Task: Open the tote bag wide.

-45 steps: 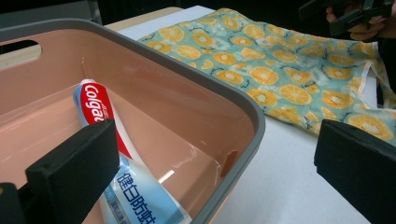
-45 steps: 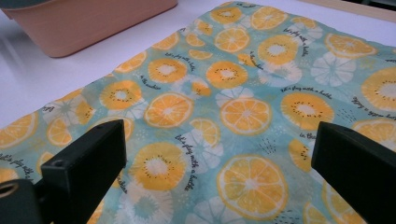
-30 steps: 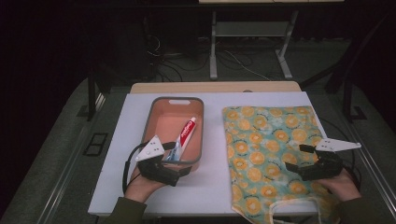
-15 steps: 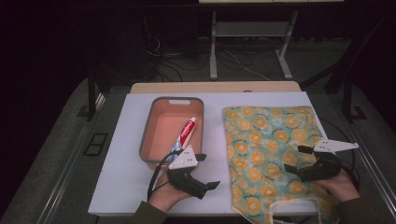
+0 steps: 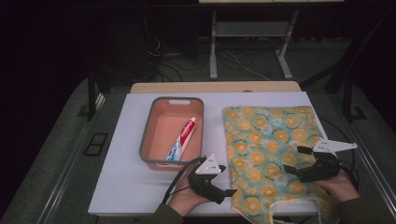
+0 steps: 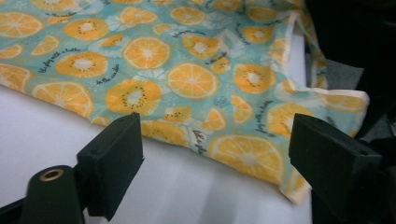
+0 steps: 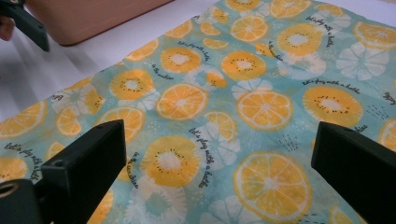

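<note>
With jaws parted and just closing on nothing, the left gripper should slide low under the orange-print bag's near worktop edge, while the right gripper hovers agape above it

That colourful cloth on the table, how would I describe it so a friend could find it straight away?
Start at the white table and look right of the orange tray. The cloth bag lies flat there. It alone is patterned: orange slices on turquoise, with small black lettering.
</note>
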`<state>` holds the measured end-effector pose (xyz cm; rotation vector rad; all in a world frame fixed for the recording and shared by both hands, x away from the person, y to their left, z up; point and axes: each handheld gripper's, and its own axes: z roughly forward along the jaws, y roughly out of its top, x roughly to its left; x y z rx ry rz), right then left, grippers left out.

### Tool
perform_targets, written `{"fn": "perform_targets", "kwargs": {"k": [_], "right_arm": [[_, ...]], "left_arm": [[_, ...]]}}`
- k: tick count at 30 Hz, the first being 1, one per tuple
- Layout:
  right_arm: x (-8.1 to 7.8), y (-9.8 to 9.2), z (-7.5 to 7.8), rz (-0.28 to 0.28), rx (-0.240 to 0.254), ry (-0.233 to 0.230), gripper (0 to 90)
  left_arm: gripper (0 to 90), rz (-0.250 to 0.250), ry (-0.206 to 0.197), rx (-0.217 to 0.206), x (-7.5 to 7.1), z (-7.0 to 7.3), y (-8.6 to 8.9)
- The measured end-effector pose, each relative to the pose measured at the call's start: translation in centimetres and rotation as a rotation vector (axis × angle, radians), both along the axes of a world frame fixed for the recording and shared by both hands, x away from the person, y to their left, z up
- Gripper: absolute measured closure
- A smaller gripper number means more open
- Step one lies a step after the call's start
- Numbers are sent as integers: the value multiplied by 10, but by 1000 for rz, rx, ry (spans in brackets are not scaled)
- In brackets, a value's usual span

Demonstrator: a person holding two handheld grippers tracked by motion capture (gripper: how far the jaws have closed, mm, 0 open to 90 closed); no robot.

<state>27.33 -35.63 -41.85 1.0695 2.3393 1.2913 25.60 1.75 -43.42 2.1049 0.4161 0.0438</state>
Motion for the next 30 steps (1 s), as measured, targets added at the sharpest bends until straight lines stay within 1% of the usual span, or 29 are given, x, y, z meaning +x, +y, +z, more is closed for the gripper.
{"fn": "perform_targets", "kwargs": {"k": [1,2,5,7,9,12,13,18,20,22,24,25,27,28,29,30], "right_arm": [[0,0,0,0,0,-1,31],[0,0,0,0,0,1,31],[0,0,-1,1,-1,1,31],[0,0,-1,1,0,1,31],[0,0,-1,1,1,1,30],[0,-1,0,-1,4,1,31],[0,-1,0,0,4,1,31],[0,-1,0,2,5,1,31],[-1,0,0,4,5,4,31],[-1,0,0,4,3,4,31],[-1,0,-1,4,4,4,31],[-1,0,0,4,5,4,31],[-1,0,0,6,6,4,31],[-1,0,0,7,6,4,31],[-1,0,0,8,6,3,31],[-1,0,0,9,6,2,31]], "left_arm": [[185,8,-1,3,1,-2,-3],[193,3,-3,7,1,-3,-6],[234,18,-2,35,4,-8,-14],[266,28,9,56,6,-13,-18],[310,23,29,70,8,-19,-22],[353,20,33,99,9,-23,-27],[378,20,27,108,8,-23,-28],[534,40,8,122,8,-23,-29],[613,49,-14,135,8,-23,-29],[698,64,-20,140,9,-23,-28],[788,57,-16,135,11,-23,-28],[848,50,-15,136,11,-22,-28],[888,42,-32,146,10,-22,-30],[892,39,-32,153,11,-21,-30],[893,50,-30,154,11,-20,-30],[894,64,-45,158,11,-19,-30]]}}
